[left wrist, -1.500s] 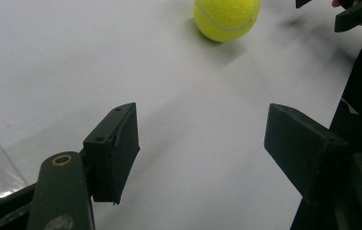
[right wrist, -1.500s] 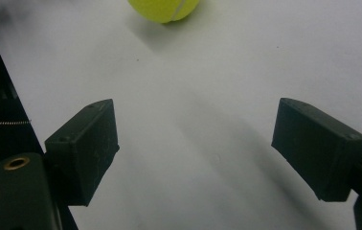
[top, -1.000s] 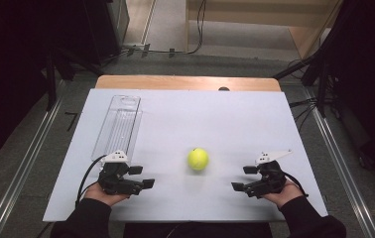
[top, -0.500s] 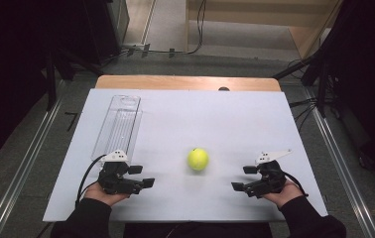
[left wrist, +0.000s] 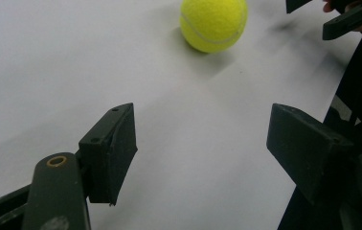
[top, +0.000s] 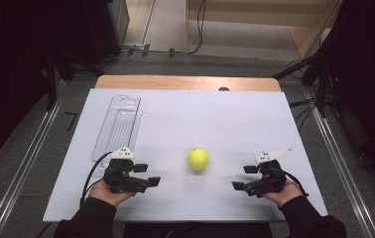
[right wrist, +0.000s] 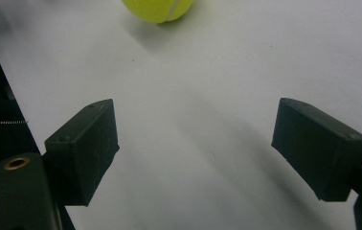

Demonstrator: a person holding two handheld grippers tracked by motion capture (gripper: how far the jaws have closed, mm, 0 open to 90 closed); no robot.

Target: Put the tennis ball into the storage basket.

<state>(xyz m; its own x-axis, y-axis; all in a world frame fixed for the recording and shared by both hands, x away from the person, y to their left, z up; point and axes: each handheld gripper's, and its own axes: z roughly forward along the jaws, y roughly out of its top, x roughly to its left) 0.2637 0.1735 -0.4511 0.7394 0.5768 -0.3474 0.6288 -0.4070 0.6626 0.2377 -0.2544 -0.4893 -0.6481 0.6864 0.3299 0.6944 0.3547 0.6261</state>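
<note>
**A lab recording station, not a home**

The place looks like a lab or test room set up for recording. A white board (top: 255, 124) covers a plain wooden table (top: 185, 82) that stands on grey carpet (top: 36, 163). Metal rails (top: 24, 171) run along the floor on both sides. Black cables (top: 190, 49) trail across the floor behind the table, and dark stands (top: 319, 69) and equipment crowd the unlit edges.

Tennis ball (top: 198, 159) — yellow-green, pale seam line. Grippers' jaws — black. Table sheet (top: 215, 124) — plain white.
</note>
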